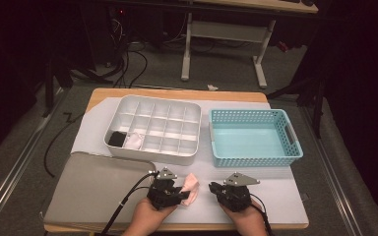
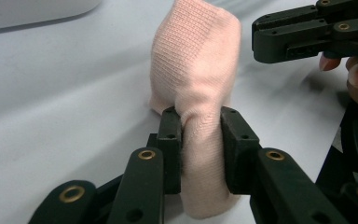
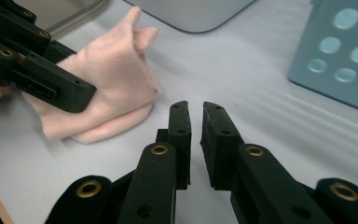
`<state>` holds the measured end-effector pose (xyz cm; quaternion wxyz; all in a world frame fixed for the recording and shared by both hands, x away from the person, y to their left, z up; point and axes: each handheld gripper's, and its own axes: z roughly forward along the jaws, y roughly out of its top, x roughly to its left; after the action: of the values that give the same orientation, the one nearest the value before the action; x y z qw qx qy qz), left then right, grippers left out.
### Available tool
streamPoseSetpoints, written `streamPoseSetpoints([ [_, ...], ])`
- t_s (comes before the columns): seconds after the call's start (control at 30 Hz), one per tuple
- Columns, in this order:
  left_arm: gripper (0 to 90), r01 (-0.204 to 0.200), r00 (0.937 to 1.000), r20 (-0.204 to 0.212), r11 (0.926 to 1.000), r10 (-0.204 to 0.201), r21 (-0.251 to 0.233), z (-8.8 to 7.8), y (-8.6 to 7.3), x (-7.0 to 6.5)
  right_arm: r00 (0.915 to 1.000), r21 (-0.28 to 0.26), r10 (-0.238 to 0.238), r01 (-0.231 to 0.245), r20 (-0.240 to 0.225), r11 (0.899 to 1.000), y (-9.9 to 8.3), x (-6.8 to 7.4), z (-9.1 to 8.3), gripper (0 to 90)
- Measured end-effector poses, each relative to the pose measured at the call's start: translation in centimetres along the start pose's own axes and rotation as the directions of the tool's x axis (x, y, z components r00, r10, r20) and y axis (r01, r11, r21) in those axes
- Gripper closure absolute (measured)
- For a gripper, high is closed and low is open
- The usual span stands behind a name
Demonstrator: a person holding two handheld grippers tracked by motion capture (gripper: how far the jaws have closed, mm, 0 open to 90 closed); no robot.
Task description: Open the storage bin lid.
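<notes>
A folded pale pink sock lies on the white mat near the table's front edge. My left gripper is shut on the sock, and in the left gripper view its two pads squeeze the knit fabric between them. My right gripper sits just to the right of the sock, apart from it. In the right gripper view its jaws stand a narrow gap apart with nothing between them, and the sock lies ahead to the left. A hand holds each gripper.
A white compartment box stands behind, with a black item and a white item in its front-left cells. A teal basket stands at the right. A grey tray lies at the front left.
</notes>
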<state>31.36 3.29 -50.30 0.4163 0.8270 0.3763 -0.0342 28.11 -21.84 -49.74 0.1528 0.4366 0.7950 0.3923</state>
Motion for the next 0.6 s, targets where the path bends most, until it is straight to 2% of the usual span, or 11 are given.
streamPoseSetpoints([
  [0.07,72.7,-0.010,0.9999,-0.008,0.9999,0.010,0.005,-0.1,0.1,-0.1,1.0000,-0.003,-0.002,0.002,0.005,1.000,-0.2,-0.2,-0.1,81.3],
  [0.13,72.9,-0.028,0.9991,-0.030,0.9995,0.028,0.014,-0.3,0.3,-0.2,0.9998,-0.011,-0.020,0.020,0.005,1.000,-0.4,-0.5,-0.2,81.5],
  [0.23,73.0,-0.061,0.9957,-0.069,0.9978,0.062,0.027,-0.6,0.7,-0.5,0.9998,-0.014,-0.015,0.016,0.013,1.000,-0.5,-0.8,-0.5,81.0],
  [0.33,73.0,-0.090,0.9895,-0.109,0.9947,0.095,0.050,-1.0,1.0,-0.5,0.9998,-0.023,0.003,-0.002,0.017,1.000,-0.6,-1.3,-0.7,79.8],
  [0.47,73.0,-0.098,0.9815,-0.157,0.9924,0.109,0.074,-1.6,1.1,-0.2,0.9997,-0.027,0.013,-0.012,0.019,1.000,-0.6,-1.9,-1.0,78.0],
  [0.6,72.9,-0.117,0.9693,-0.205,0.9879,0.136,0.101,-2.2,1.2,-0.3,0.9990,-0.045,-0.002,0.004,0.045,0.999,-0.6,-2.4,-1.3,77.6],
])
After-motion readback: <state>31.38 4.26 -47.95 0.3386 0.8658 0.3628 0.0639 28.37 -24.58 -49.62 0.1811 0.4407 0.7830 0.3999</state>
